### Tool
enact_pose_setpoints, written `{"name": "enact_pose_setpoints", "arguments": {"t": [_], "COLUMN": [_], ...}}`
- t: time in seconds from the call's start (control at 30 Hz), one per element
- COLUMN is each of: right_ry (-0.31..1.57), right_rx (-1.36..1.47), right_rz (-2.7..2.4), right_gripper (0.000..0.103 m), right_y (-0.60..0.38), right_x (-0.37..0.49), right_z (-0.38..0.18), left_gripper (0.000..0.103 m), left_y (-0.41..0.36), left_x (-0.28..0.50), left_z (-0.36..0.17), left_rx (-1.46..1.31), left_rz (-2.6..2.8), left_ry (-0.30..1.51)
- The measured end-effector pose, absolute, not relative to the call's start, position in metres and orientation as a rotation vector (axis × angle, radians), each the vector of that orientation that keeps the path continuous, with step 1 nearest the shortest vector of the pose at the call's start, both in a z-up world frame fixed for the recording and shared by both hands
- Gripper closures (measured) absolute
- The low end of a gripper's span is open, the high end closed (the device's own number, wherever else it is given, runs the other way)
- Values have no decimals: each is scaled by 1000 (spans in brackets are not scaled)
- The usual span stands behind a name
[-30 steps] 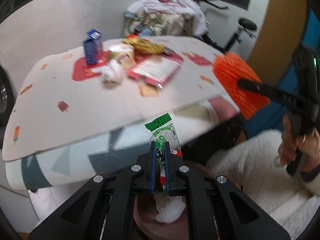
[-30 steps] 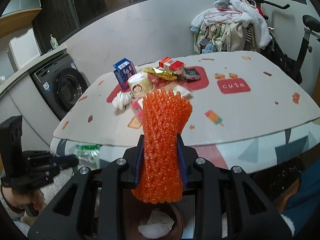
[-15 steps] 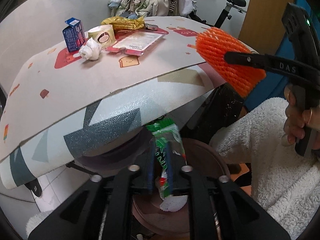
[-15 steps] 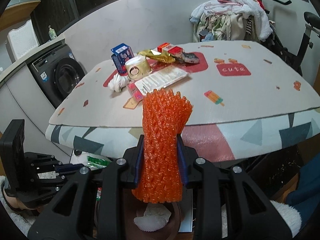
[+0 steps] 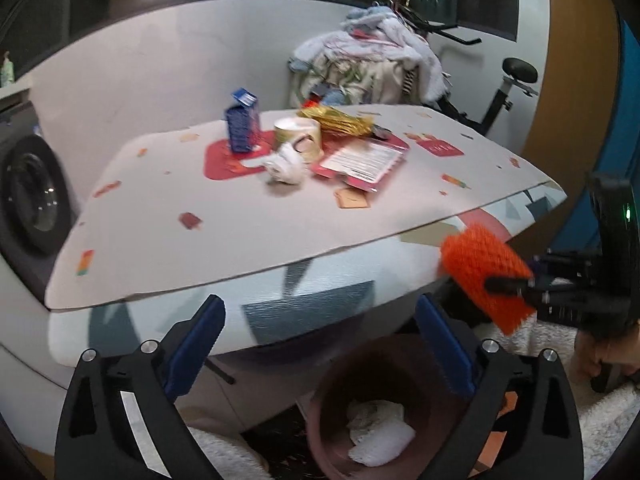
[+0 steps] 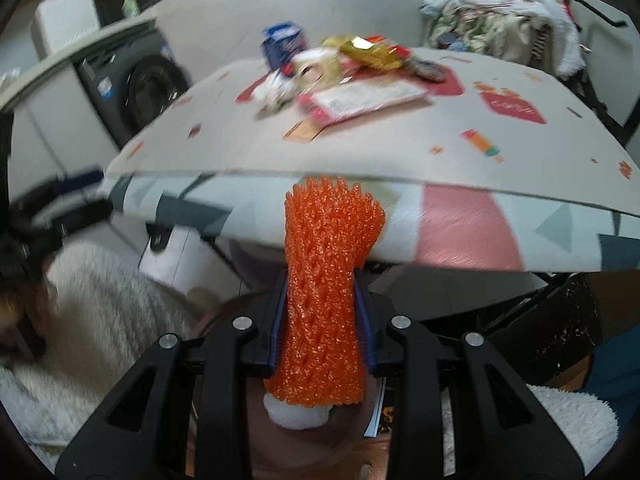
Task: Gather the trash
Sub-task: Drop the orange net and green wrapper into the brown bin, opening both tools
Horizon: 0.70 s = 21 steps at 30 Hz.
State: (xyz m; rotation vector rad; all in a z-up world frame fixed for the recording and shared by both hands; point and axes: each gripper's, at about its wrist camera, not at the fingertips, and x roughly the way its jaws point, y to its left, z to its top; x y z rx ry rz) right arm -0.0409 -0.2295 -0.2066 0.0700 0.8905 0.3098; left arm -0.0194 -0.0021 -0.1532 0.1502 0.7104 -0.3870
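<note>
My left gripper is opening wide above a brown bin that stands under the table edge. Nothing is between its blue pads. White tissue lies in the bin. My right gripper is shut on an orange foam net, held upright over the bin. In the left wrist view the net hangs to the right, just below the table edge. On the table lie a blue carton, a tape roll, a crumpled tissue, a gold wrapper and a pink packet.
The table has a patterned cloth hanging over its near edge. A washing machine stands at the left. A heap of clothes and an exercise bike are behind. A white fluffy garment lies beside the bin.
My left jaws have opened and the green wrapper they held is gone from view. The right gripper has sunk with the orange net from above the table to below its edge.
</note>
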Motion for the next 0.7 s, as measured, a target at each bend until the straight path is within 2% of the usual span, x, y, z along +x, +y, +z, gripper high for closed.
{"name": "enact_pose_setpoints", "arguments": {"t": [0.57,0.63,0.7], "right_ry": [1123,1133,1147], "right_rx": [-87,-89,-91], "right_rz": [392,390,387], "right_gripper": [71,70,63], "right_y": [-185,-184,-183], "right_x": [-38,-37,-37], "right_z": [-261,-263,-265], "left_gripper": [7,7,7], "left_y": [17,16,16], "left_x": [-17,-17,-16], "left_z": [-168,-168,-169], "left_rx": [84,87,89], "left_rz": [-301,-303,-302], "left_ry": [737,738,743]}}
